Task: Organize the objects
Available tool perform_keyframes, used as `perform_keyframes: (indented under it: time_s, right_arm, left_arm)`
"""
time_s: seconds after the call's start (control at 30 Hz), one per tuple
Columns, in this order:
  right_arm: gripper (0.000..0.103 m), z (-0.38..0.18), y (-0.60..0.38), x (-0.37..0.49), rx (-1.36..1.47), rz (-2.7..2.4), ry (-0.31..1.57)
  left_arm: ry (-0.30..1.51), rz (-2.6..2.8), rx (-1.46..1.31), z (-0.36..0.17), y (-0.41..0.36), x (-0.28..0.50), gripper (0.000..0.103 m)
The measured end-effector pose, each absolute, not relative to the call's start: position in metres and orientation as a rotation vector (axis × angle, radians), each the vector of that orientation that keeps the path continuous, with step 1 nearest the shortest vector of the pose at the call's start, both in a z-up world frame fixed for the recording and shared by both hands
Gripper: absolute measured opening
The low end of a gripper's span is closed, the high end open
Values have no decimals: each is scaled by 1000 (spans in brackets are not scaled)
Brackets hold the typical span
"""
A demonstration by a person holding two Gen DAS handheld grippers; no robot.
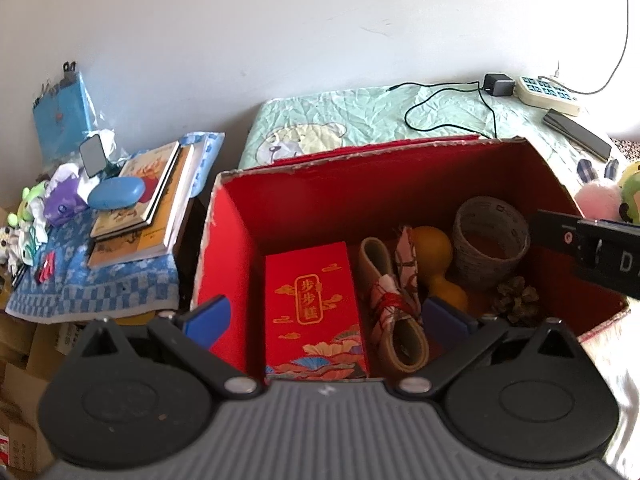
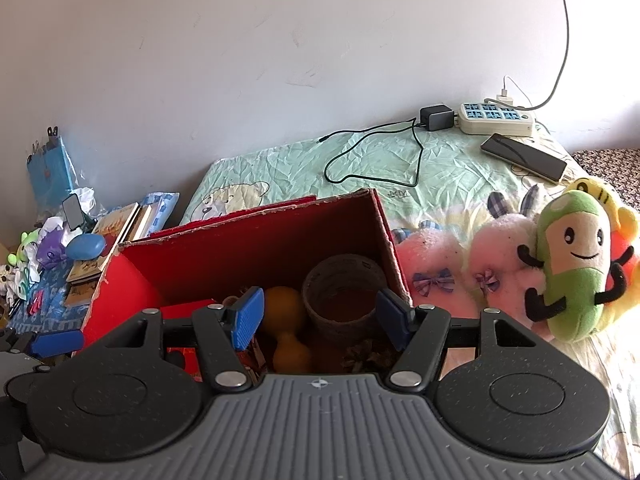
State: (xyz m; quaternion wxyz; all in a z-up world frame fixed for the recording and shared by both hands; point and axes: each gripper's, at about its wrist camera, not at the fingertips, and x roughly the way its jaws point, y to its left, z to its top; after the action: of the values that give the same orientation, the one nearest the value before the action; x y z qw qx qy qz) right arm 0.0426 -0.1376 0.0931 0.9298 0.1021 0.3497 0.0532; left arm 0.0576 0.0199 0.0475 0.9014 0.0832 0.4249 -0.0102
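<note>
Red box [image 1: 400, 216] on green bedsheet [image 2: 400, 168] by white wall [image 2: 280, 40]; both hand-held grippers [image 1: 326, 316] [image 2: 320, 312] wide, empty.

Bed [image 2: 280, 160] under red box [image 2: 248, 248], plush toys [image 2: 572, 264].

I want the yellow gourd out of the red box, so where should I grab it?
Grip the gourd at its narrow waist, coming straight down from above: it lies flat between the wrapped roll and woven basket, leaving only the top open.
</note>
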Motion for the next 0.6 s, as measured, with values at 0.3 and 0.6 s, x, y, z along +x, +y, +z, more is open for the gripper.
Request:
perform_keyframes:
  time_s: [0.3,0.6]
  right_arm:
    - [66,94,-146,29,223,106,702]
    - [66,96,-148,20,225,106,686]
  left_arm:
    - [885,-48,174,48,13,47,102]
    - [869,-57,182,52,12,41,102]
